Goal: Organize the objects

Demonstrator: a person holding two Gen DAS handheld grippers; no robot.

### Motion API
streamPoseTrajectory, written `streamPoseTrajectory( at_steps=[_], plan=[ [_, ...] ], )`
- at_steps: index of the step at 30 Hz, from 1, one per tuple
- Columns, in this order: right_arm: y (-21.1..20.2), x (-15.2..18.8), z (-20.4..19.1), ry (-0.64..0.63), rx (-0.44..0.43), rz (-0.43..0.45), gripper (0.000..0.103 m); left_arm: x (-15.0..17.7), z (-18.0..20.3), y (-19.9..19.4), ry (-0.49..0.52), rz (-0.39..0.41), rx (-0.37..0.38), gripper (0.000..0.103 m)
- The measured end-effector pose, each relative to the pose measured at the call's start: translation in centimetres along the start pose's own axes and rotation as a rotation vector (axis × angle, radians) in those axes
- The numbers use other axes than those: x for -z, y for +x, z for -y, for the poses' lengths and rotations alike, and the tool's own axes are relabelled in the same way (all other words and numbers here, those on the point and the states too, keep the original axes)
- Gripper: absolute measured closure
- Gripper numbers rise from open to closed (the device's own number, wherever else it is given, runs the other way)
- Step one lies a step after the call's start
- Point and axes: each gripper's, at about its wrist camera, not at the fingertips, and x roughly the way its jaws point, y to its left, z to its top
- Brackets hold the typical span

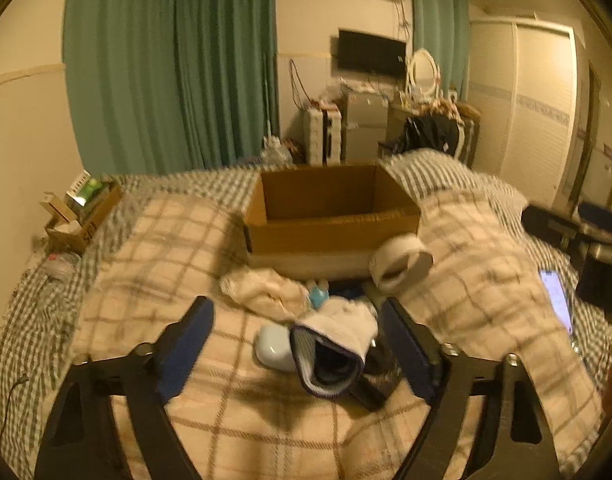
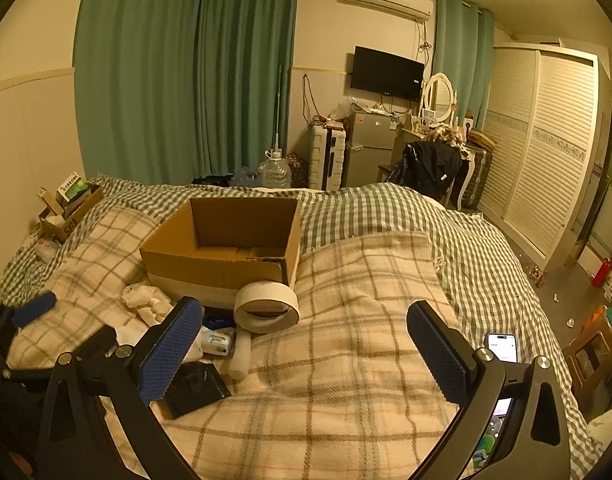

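Observation:
An open cardboard box [image 1: 329, 216] [image 2: 226, 252] sits on the bed. A white tape roll [image 1: 399, 264] [image 2: 266, 306] leans against its front. In front of it lie a cream cloth [image 1: 266, 290], a white sock with a dark cuff [image 1: 333, 344], a white earbud case [image 1: 272, 346], a small blue item [image 1: 317, 294], a black wallet-like thing [image 2: 196, 388] and a white cylinder [image 2: 240, 354]. My left gripper [image 1: 302, 350] is open, its jaws on either side of the sock and case. My right gripper [image 2: 306, 356] is open and empty over the blanket, right of the pile.
A lit phone [image 1: 557, 300] [image 2: 502, 347] lies on the blanket at the right. A small box of clutter [image 1: 80, 212] [image 2: 68, 210] stands at the bed's far left. A fridge, desk, chair and wardrobe [image 2: 545, 148] are beyond the bed.

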Motion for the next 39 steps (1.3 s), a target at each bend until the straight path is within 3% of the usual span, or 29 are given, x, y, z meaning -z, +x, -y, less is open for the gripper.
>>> streamPoseTrajectory(
  at_steps=[2, 4, 8, 11, 16, 23, 27, 29, 34, 39],
  plan=[
    [0.3, 0.2, 0.4, 0.013, -0.002, -0.005, 0.000, 0.7, 0.7, 1.1, 0.013, -0.051, 0.030, 0.026],
    [0.7, 0.5, 0.8, 0.026, -0.008, -0.014, 0.000, 1.5, 1.4, 2.2, 0.034, -0.096, 0.050, 0.040],
    [1.3, 0.9, 1.1, 0.032, -0.013, -0.029, 0.000, 2.0, 2.4, 4.2, 0.061, -0.153, 0.075, 0.083],
    [1.6, 1.3, 1.1, 0.028, -0.018, -0.042, 0.000, 1.6, 2.2, 3.8, 0.046, -0.126, 0.083, 0.090],
    [2.0, 1.5, 0.8, 0.015, -0.017, -0.055, 0.000, -0.7, -0.8, 1.1, -0.086, -0.053, 0.101, 0.092],
    [2.5, 1.9, -2.6, -0.063, -0.134, -0.078, 0.000, -3.3, -4.5, -3.2, -0.116, 0.057, 0.028, 0.092],
    [4.8, 3.2, -6.2, -0.120, -0.244, -0.178, 0.000, -2.8, -5.4, -3.1, -0.085, 0.055, -0.039, 0.092],
    [6.4, 4.2, -8.2, -0.173, -0.274, -0.244, 0.001, -2.1, -6.1, -2.2, -0.099, 0.030, -0.035, 0.092],
    [10.5, 6.0, -10.6, -0.243, -0.248, -0.375, 0.001, -0.2, -6.6, -0.4, -0.109, -0.011, -0.010, 0.092],
    [12.5, 7.5, -10.8, -0.242, -0.237, -0.457, 0.012, 0.3, -6.3, -0.4, -0.099, 0.000, 0.012, 0.092]
  ],
)
